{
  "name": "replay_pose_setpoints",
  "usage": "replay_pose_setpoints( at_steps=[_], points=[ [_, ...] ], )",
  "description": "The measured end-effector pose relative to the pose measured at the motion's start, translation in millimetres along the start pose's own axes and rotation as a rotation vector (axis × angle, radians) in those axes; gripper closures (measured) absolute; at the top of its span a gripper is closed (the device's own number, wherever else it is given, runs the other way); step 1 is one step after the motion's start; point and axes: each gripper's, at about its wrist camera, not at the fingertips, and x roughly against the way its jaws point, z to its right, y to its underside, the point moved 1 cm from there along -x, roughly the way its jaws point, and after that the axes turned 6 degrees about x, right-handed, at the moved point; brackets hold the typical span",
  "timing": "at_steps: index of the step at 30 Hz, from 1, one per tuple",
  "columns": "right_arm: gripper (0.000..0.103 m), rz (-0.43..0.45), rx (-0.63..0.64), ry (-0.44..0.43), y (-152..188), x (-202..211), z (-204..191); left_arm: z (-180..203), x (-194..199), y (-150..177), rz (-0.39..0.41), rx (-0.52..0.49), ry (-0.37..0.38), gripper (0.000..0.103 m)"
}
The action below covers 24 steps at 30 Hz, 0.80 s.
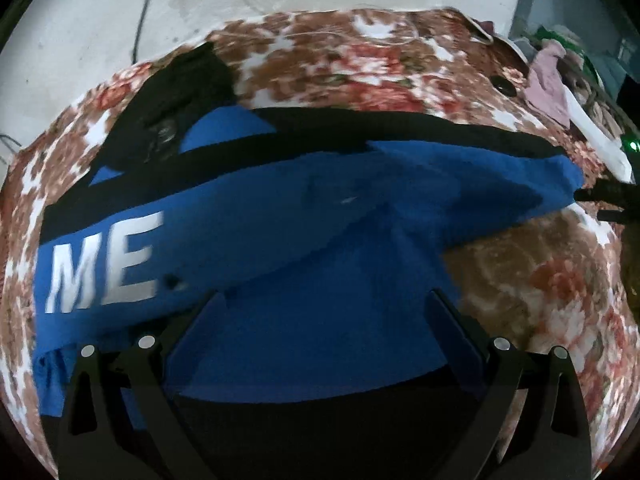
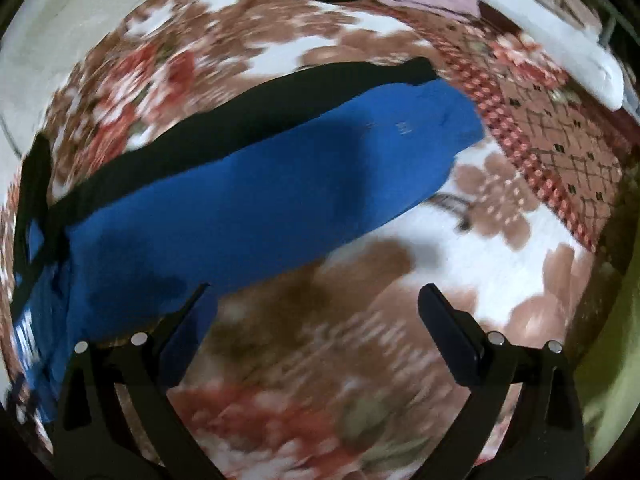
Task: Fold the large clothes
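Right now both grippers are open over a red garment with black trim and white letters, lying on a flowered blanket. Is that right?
Not quite: the garment is blue, not red, as the left wrist view shows plainly. The rest holds: black trim, white letters, lying on the flowered blanket, with the left gripper and right gripper both open.

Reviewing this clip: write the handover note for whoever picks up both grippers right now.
Left gripper: open, holding nothing, over the near part of the blue garment.
Right gripper: open, holding nothing, over the floral blanket beside the garment's near edge.
The garment, blue with black trim and white lettering, lies on the blanket as a long band, apparently folded lengthwise.
Left: probably fold the band end to end and flatten it.
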Motion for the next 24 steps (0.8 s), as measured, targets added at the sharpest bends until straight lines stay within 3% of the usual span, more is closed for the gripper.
replay_pose_setpoints(
  at_steps=[5,8,15,18,20,21,22,24],
  points=[
    [0.005,-0.034,-0.178,-0.140,-37.4,-26.4,64.2,43.1,-21.7,1.8,-0.010,0.026,-0.009,0.006],
    [0.013,-0.045,-0.263,-0.230,-58.3,-39.7,88.8,62.0,-31.7,3.7,-0.021,0.019,-0.021,0.006],
    [0.015,-0.119,-0.432,-0.393,-84.0,-79.6,123.6,85.2,-40.7,10.6,-0.041,-0.017,-0.033,0.006],
    [0.010,-0.133,-0.482,-0.442,-86.7,-85.2,130.1,89.3,-42.4,10.1,-0.034,-0.025,-0.031,0.006],
    [0.018,-0.139,-0.482,-0.445,-87.7,-84.0,132.2,89.5,-44.0,6.1,-0.019,-0.024,-0.031,0.006],
    [0.033,-0.142,-0.478,-0.434,-86.6,-82.1,134.1,89.2,-45.3,2.8,-0.014,-0.022,-0.033,0.006],
    [0.058,-0.152,-0.472,-0.411,-84.8,-80.5,137.3,88.2,-46.5,-1.7,-0.001,-0.021,-0.040,0.006],
    [0.079,-0.159,-0.475,-0.423,-81.3,-80.7,145.2,85.1,-48.6,-9.4,0.025,-0.018,-0.031,0.006]
  ],
)
